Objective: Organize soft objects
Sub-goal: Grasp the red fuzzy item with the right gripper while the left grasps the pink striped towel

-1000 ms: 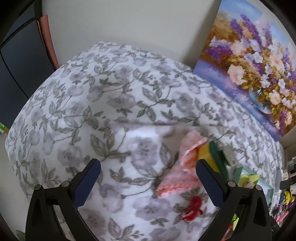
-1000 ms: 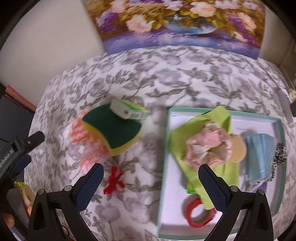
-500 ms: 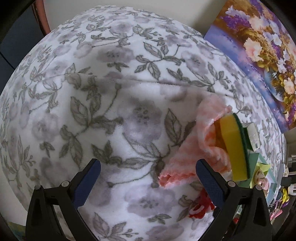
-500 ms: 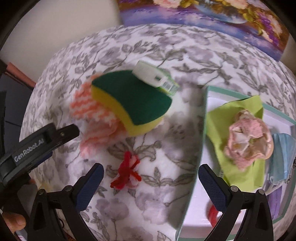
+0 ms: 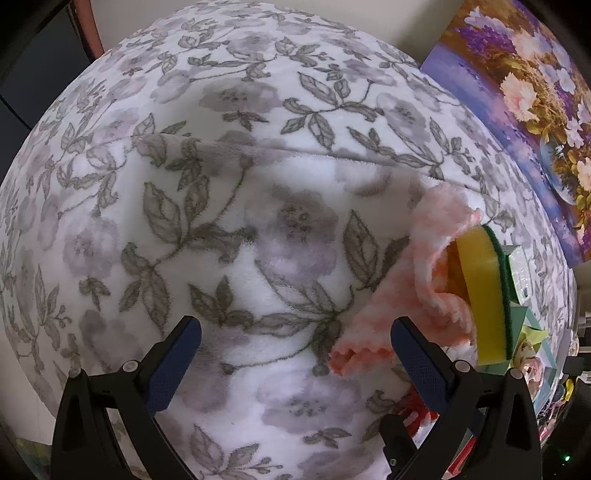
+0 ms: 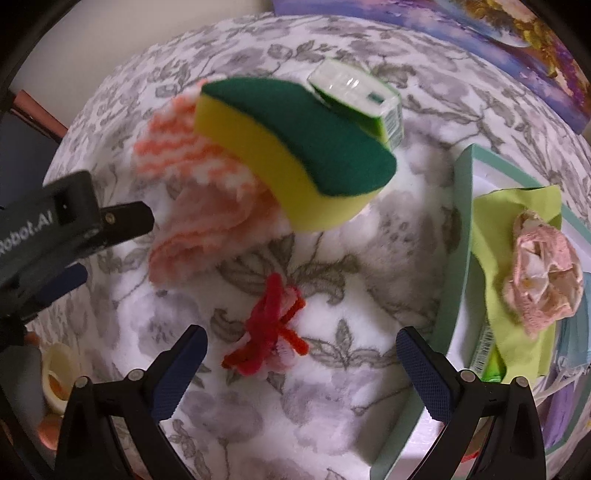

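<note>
Two grippers, both with fingers spread and empty: your right gripper (image 6: 301,341) straddles the red yarn bundle (image 6: 267,334), lined up to pinch it; your left gripper (image 5: 295,332) noses toward the pink cloth (image 5: 417,295) under the sponge (image 6: 291,155). Floral fleece blanket (image 5: 229,192) beneath, teal tray (image 6: 452,280) alongside, painting (image 5: 535,103) behind.

A home, by the look of it. The surface (image 5: 258,92) is draped in a fleecy blanket printed with grey leaves and mauve flowers. At two o'clock in the left view a painting (image 5: 535,110) of flowers in a vase leans against a plain pale wall (image 5: 258,14). Household bits lie about: a sponge (image 6: 295,162) at twelve o'clock in the right view, a striped pink cloth (image 6: 199,210) at ten, and a box (image 6: 460,229) of fabric scraps at three.
</note>
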`<control>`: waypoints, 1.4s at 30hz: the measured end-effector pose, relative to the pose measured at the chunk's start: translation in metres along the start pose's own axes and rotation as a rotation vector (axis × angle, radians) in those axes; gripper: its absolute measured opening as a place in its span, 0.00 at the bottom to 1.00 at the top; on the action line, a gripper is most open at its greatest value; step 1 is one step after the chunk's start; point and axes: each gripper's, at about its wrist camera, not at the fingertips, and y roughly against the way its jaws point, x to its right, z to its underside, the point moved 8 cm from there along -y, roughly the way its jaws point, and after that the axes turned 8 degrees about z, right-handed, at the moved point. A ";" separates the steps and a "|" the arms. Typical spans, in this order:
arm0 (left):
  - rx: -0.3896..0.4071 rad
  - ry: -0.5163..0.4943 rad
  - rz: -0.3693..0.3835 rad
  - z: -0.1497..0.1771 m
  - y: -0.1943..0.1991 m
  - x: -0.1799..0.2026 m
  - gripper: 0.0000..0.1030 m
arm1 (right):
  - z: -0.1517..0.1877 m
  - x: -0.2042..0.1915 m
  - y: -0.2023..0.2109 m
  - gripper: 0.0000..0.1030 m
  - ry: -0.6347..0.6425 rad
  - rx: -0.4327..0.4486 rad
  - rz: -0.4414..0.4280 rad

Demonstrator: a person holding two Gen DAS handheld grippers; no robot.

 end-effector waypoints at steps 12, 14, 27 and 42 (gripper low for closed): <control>0.014 -0.008 -0.002 -0.001 -0.003 -0.001 0.99 | 0.005 -0.024 -0.016 0.91 0.065 0.010 0.072; 0.016 -0.011 0.000 -0.002 -0.001 -0.003 0.99 | 0.005 -0.025 -0.015 0.86 0.070 0.017 0.084; 0.057 -0.024 0.033 -0.007 0.002 0.014 0.99 | 0.005 -0.004 -0.011 0.46 -0.019 0.020 0.030; -0.008 -0.197 0.040 -0.006 -0.026 0.066 0.99 | 0.003 0.034 -0.009 0.27 -0.069 0.023 -0.026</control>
